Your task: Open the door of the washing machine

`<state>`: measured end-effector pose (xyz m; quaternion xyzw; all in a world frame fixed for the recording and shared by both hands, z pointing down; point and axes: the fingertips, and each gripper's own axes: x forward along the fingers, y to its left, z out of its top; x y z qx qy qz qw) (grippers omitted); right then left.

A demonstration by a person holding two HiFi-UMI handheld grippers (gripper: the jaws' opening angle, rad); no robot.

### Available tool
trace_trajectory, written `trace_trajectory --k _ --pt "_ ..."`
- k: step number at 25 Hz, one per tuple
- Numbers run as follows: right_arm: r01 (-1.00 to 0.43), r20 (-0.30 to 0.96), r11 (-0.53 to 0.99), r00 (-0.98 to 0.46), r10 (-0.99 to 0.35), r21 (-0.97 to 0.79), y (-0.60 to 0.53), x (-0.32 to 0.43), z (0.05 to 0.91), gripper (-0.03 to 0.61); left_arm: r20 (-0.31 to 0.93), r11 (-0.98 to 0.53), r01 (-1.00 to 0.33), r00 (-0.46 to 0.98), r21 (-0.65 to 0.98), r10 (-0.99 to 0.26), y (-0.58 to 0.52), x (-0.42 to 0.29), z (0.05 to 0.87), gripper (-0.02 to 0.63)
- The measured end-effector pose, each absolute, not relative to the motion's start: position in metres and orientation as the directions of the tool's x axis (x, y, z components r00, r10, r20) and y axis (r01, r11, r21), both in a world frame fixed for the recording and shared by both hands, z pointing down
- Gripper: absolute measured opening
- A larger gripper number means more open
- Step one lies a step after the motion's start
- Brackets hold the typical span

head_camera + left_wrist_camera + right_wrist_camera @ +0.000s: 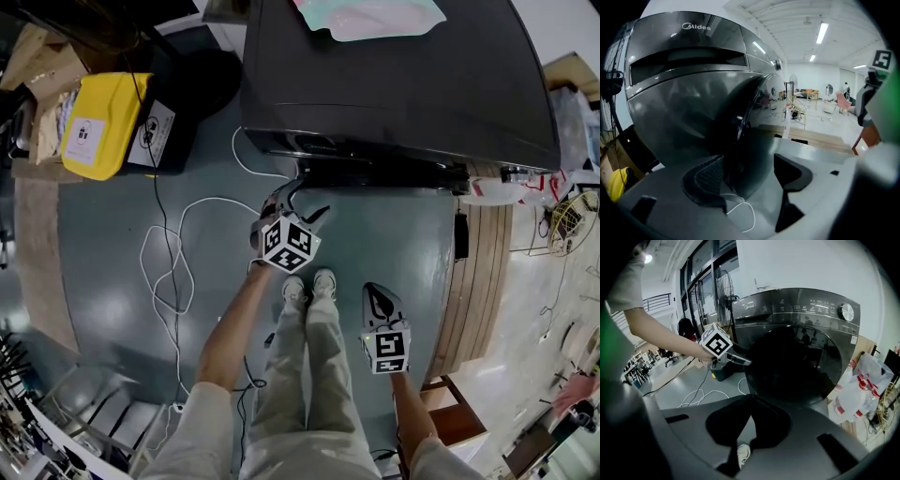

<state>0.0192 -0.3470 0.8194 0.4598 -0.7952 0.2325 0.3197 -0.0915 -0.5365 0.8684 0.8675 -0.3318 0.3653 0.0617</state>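
The dark grey washing machine (394,84) stands ahead of me, its round dark door (797,364) facing the floor space where I stand. My left gripper (302,202) reaches to the door's left side. In the left gripper view its jaws stand open, with the door's rim (739,129) between the two pads (705,180) and close to the left one. The right gripper view shows this gripper (740,361) at the door's left edge. My right gripper (379,298) hangs back from the machine, near my feet, shut with nothing in it (750,401).
A yellow case (98,122) lies left of the machine. A white cable (169,272) loops over the grey floor. Plastic bags (862,394) sit at the machine's right, by a wooden platform (478,281). A cloth (370,17) rests on the machine's top. A fan (724,291) stands behind.
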Motion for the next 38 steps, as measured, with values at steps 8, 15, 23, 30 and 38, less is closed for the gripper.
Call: trace_trajectory --k 8,15,23,30,38 --pt "-0.876 0.720 0.473 -0.388 -0.575 -0.094 -0.342 0.023 0.832 -0.002 0.685 -0.786 -0.604 0.517 -0.132 -0.513 -0.549 -0.079 0.887 0.327" --pt "-0.859 0.711 0.499 -0.420 -0.564 -0.111 -0.337 0.025 0.833 -0.002 0.676 -0.745 -0.651 0.483 -0.147 -0.556 -0.557 -0.083 0.887 0.221" --pt "-0.846 0.701 0.519 -0.442 -0.560 -0.120 -0.333 0.030 0.833 -0.002 0.679 -0.744 -0.645 0.469 -0.174 -0.565 -0.555 -0.082 0.887 0.210" --pt "-0.840 0.692 0.531 -0.449 -0.565 -0.112 -0.328 0.030 0.830 -0.002 0.674 -0.743 -0.638 0.460 -0.203 -0.578 -0.553 -0.084 0.886 0.209" --pt "-0.848 0.685 0.518 -0.444 -0.578 -0.112 -0.308 0.026 0.832 -0.002 0.672 -0.740 -0.635 0.452 -0.220 -0.587 -0.548 -0.085 0.887 0.207"
